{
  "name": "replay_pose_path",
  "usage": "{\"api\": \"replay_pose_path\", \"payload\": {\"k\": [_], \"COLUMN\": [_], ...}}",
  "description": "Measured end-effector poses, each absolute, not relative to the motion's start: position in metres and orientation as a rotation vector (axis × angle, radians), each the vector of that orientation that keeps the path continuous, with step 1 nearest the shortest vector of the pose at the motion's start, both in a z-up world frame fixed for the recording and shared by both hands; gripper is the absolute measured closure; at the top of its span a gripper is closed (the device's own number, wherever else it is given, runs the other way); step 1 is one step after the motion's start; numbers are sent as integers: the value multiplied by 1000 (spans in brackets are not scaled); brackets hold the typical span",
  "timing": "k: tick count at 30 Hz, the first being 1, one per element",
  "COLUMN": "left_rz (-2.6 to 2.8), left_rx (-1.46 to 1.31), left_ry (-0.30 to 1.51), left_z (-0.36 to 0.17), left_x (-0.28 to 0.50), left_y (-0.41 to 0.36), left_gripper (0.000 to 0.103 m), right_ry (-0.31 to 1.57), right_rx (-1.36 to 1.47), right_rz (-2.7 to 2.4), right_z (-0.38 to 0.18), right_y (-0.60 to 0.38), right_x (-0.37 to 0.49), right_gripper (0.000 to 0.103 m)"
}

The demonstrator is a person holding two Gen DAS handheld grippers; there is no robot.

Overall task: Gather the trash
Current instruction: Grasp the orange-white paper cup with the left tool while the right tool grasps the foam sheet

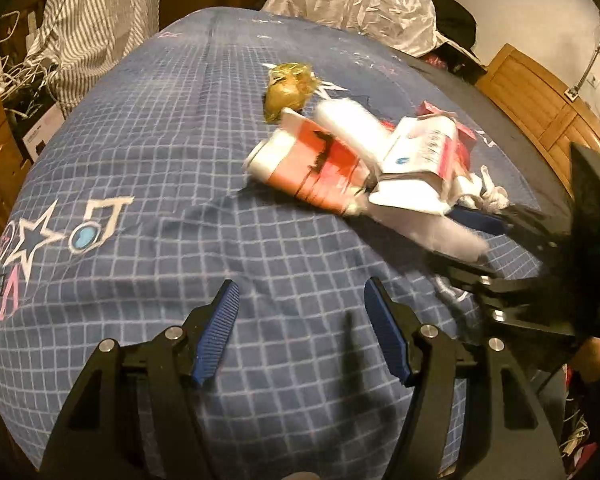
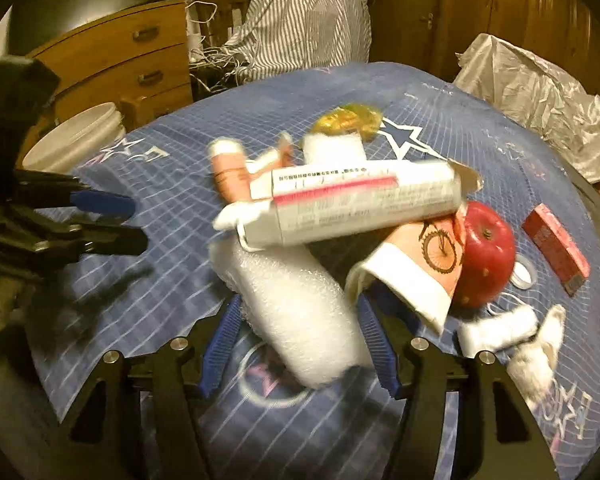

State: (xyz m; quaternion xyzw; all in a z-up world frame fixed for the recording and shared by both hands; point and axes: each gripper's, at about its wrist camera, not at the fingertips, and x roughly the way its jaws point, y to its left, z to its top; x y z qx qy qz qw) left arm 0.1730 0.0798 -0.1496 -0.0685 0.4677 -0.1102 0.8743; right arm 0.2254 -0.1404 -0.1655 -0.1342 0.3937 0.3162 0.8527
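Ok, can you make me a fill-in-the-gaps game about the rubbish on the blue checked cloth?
1. The apple is coloured ___.
2. The paper cup beside it has a ___ printed on it.
3. The left gripper is open and holds ___.
Missing words: red; bicycle; nothing.

left gripper (image 1: 302, 330) | black frame, blue ribbed pads, silver screws | right gripper (image 2: 298, 344) | same build

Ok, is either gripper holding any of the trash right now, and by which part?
The left gripper holds nothing. The right gripper straddles the near end of the bubble-wrap roll; whether its pads actually grip it can't be told.
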Motion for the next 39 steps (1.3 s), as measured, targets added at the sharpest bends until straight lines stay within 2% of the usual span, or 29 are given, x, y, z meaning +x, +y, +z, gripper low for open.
{"api": "replay_pose_path", "payload": {"k": [4,8,11,20,24,30,33,35,37,39], "left_rz": [-267,-304,-338,-249,-186,-60,26,59,51,22], "left_rx": [-114,-111,-75,-170,-371,-459,-409,-387,-367,-344], "left_ry": [947,895,867,940,1005,989,973,958,944,954], "left_z": [-140,-126,-119,-144,-165,-171,-173,-173,-172,-169], "left_x": [185,200,208,211,228,259,273,278,281,283], "left_y": [68,54,37,48,72,67,54,51,53,56], "left_gripper": [41,35,31,30,30,30,48,70,77,81], "right_ry": [835,870,911,949,958,934,925,930,928,911], "right_rx": [-231,-73,62,317,334,379,339,308,246,189], "right_rz": [676,658,644,604,564,558,555,574,599,628], "right_z": [-161,-144,-143,-168,-181,-183,-182,-181,-177,-169], "right_y": [-153,-199,-241,-316,-324,-332,-328,-323,-317,-315], "right_x": [218,202,193,182,179,176,172,169,163,154], "right_gripper": [49,62,66,67,63,60,60,60,60,58]}}
